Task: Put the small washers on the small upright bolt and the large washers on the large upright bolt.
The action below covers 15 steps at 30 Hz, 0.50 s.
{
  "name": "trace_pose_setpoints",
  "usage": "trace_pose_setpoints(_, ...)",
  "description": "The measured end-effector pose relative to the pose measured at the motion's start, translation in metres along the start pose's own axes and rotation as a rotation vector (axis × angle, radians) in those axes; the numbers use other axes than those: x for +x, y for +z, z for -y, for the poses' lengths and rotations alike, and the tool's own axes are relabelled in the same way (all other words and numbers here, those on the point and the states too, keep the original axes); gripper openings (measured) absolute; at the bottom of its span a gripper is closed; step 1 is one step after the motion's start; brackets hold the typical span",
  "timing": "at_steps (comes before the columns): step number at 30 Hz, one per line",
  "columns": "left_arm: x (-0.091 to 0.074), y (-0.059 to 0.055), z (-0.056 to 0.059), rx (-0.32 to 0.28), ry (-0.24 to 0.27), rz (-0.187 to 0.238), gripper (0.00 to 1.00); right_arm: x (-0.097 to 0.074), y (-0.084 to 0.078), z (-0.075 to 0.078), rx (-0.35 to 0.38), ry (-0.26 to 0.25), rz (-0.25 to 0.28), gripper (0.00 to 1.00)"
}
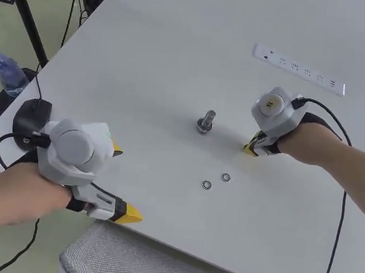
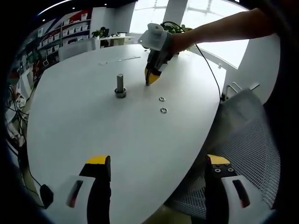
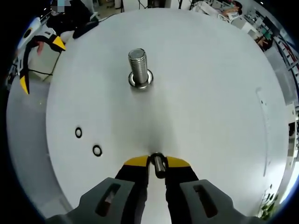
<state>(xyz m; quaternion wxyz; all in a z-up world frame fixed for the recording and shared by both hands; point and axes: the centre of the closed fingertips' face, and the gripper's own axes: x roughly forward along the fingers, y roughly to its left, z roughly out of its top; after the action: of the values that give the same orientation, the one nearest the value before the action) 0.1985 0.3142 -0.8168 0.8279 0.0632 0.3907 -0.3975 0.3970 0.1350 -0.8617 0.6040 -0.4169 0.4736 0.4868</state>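
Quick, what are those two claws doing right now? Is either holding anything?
Left gripper: open, holding nothing.
Right gripper: shut on what looks like the small bolt.

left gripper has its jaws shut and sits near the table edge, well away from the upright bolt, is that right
Not quite. The left gripper is open: the left gripper view shows its jaws standing wide apart with nothing between them. The rest holds: it sits near the edge of the table, well away from the upright bolt.
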Motion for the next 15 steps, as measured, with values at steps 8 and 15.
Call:
trace_pose_setpoints(8, -0.0019, 0.0007, 0.0001, 0.007, -0.008, 0.0, 0.82, -0.0012, 0.0015, -0.0015, -0.009, -0.001, 0.006, 0.18)
trace_pose_setpoints(15, -0.0052, 0.0, -0.002, 0.013, -0.007, -0.006, 0.82, -0.0033, 0.0019, -0.0006, 0.001, 0.009, 0.005, 0.21)
